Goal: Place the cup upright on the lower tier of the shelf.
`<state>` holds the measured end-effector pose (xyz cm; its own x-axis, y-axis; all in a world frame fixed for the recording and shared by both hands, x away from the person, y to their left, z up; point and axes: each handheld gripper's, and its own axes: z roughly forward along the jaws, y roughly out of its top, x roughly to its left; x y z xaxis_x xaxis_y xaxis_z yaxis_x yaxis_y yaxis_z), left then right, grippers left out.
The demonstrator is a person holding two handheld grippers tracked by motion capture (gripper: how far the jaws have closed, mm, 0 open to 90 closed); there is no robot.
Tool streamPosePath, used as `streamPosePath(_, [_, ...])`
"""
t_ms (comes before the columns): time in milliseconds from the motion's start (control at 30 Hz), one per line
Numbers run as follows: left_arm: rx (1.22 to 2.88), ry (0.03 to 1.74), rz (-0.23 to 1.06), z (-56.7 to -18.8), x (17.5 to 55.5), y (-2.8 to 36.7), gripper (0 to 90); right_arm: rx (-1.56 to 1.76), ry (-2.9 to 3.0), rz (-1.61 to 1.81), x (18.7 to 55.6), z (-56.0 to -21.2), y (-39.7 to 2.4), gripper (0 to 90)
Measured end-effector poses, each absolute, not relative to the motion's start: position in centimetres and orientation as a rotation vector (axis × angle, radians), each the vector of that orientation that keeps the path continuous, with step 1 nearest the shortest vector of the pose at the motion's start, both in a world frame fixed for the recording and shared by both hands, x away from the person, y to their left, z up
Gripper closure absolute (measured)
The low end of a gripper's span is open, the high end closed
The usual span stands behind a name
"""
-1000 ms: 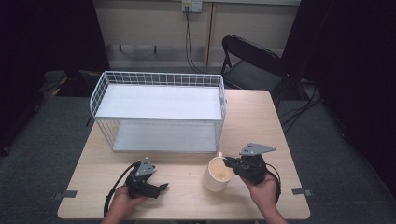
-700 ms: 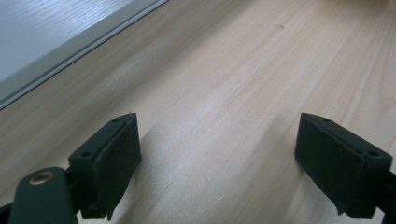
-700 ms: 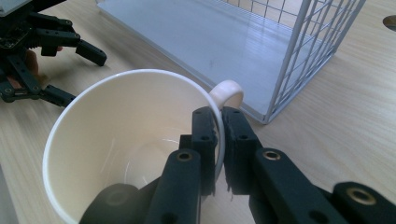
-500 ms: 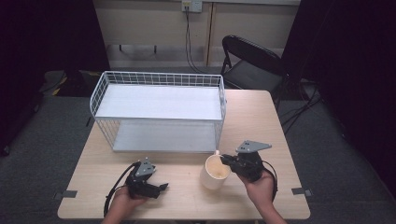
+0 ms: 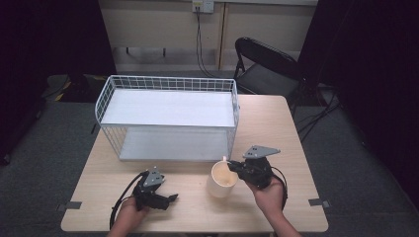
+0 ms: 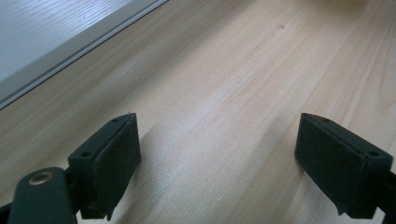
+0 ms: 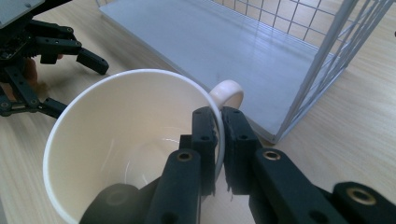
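Beside the wire basket, right claw pinches an unmarked cream mug's rim; left claw gapes.

You have a light wooden worktop in front of you, its grain running in pale streaks. A white wire rack stands on its far half, well inside the edges. It carries a flat white upper shelf fenced by a low wire rim, and a second white shelf at the bottom, resting on the wood. Beyond the far right corner you see a black folding chair on the grey carpet. Dark cables hang down the pale wall from a socket behind the rack. Two small grey tape marks sit near the front corners, one on the left, one on the right.
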<state>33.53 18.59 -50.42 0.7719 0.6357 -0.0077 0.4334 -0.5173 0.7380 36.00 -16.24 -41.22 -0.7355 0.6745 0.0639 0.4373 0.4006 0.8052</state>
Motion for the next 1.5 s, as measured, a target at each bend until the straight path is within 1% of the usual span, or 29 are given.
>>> streamPosePath(600, [2.199,0.793,0.338,-50.4,33.5,18.6,13.3,0.955,2.325,1.298,36.5,-40.6,-14.0,84.7])
streamPosePath(1067, [2.199,0.793,0.338,-50.4,33.5,18.6,13.3,0.969,2.291,1.302,37.2,-40.9,-12.0,84.6])
streamPosePath(1500, [2.199,0.793,0.339,-50.4,33.5,18.6,13.2,0.993,2.239,1.290,37.8,-40.7,-11.6,84.7])
